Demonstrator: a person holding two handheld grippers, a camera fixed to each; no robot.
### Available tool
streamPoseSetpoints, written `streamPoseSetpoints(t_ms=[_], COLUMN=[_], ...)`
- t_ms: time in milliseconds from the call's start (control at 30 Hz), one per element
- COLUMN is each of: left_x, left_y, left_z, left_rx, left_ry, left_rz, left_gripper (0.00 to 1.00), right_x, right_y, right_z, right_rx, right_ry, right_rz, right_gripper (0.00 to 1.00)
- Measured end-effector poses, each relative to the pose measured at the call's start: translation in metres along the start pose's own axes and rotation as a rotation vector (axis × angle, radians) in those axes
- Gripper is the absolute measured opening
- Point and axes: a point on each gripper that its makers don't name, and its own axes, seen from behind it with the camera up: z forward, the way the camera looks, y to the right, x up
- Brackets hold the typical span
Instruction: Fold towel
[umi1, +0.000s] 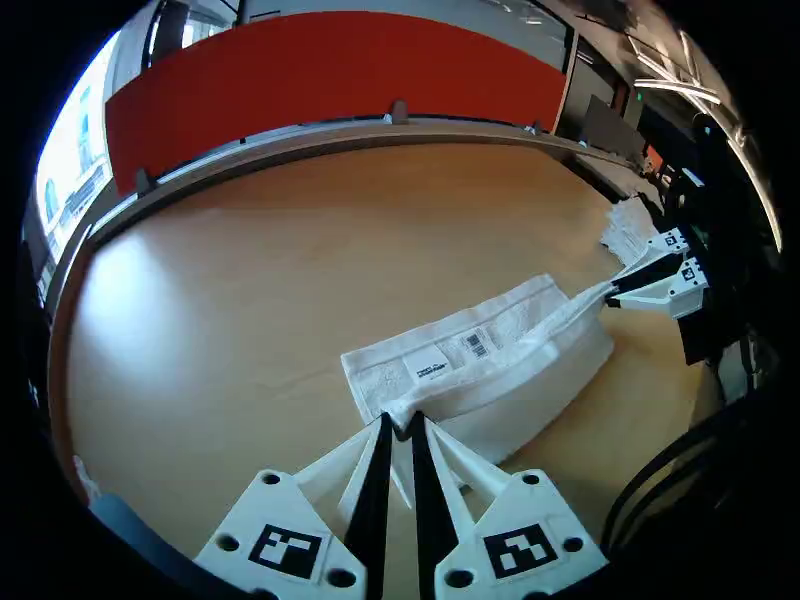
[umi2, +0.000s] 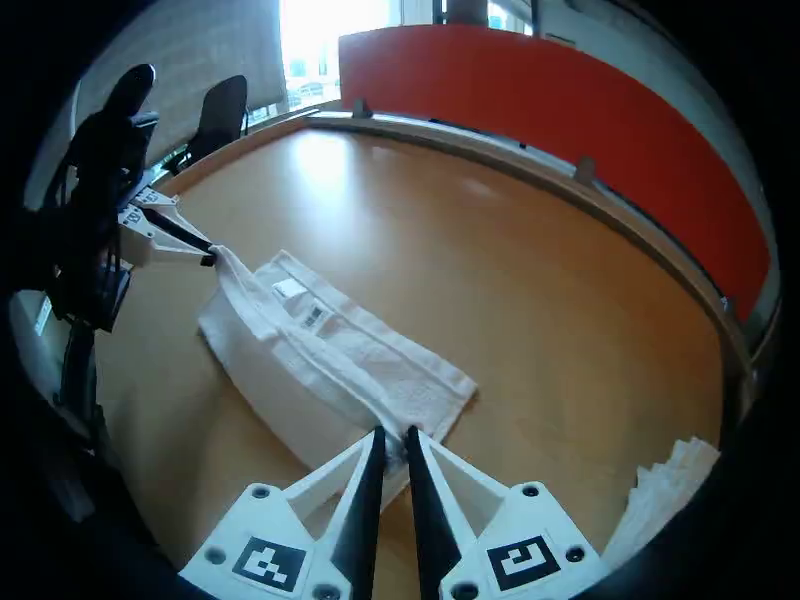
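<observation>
A white towel (umi1: 480, 365) lies partly folded on the wooden table (umi1: 300, 260), its labels facing up. My left gripper (umi1: 400, 430) is shut on one corner of the towel at its near end. At the far end, the right gripper (umi1: 612, 292) pinches the other corner, lifting the edge off the table. In the right gripper view the same towel (umi2: 330, 360) stretches away from my right gripper (umi2: 392, 440), which is shut on its near corner. The left gripper (umi2: 208, 254) grips the far corner there.
A red partition (umi1: 330, 75) runs along the far table edge. A stack of white cloths (umi2: 665, 490) lies near the right-hand table edge, seen as cloths (umi1: 628, 228) behind the right gripper. Black office chairs (umi2: 215, 115) stand beyond the table.
</observation>
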Motion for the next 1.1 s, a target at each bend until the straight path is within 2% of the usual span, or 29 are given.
streamPoseSetpoints(t_ms=[400, 500, 600, 800, 867, 1000, 1100], left_x=[-0.007, -0.009, -0.010, -0.013, -0.013, -0.011, -0.010], left_y=[-0.009, -0.010, -0.013, -0.019, -0.021, -0.023, -0.023], left_z=[0.024, 0.028, 0.031, 0.034, 0.034, 0.033, 0.031], left_rx=[0.035, 0.041, 0.054, 0.072, 0.076, 0.083, 0.084], left_ry=[-0.023, -0.028, -0.034, -0.051, -0.051, -0.045, -0.041], left_rz=[0.008, 0.016, 0.024, 0.018, 0.010, -0.002, -0.003], left_gripper=[0.15, 0.17, 0.24, 0.58, 0.66, 0.75, 0.77], right_x=[-0.008, -0.008, -0.010, -0.011, -0.011, -0.008, -0.006], right_y=[0.008, 0.013, 0.020, 0.034, 0.036, 0.041, 0.042], right_z=[0.022, 0.026, 0.029, 0.032, 0.031, 0.030, 0.028], right_rx=[-0.021, -0.037, -0.065, -0.121, -0.128, -0.150, -0.156], right_ry=[-0.031, -0.036, -0.043, -0.052, -0.049, -0.037, -0.025], right_rz=[0.012, 0.008, 0.003, 0.003, 0.003, 0.006, 0.015], right_gripper=[0.19, 0.23, 0.35, 0.67, 0.76, 0.94, 0.95])
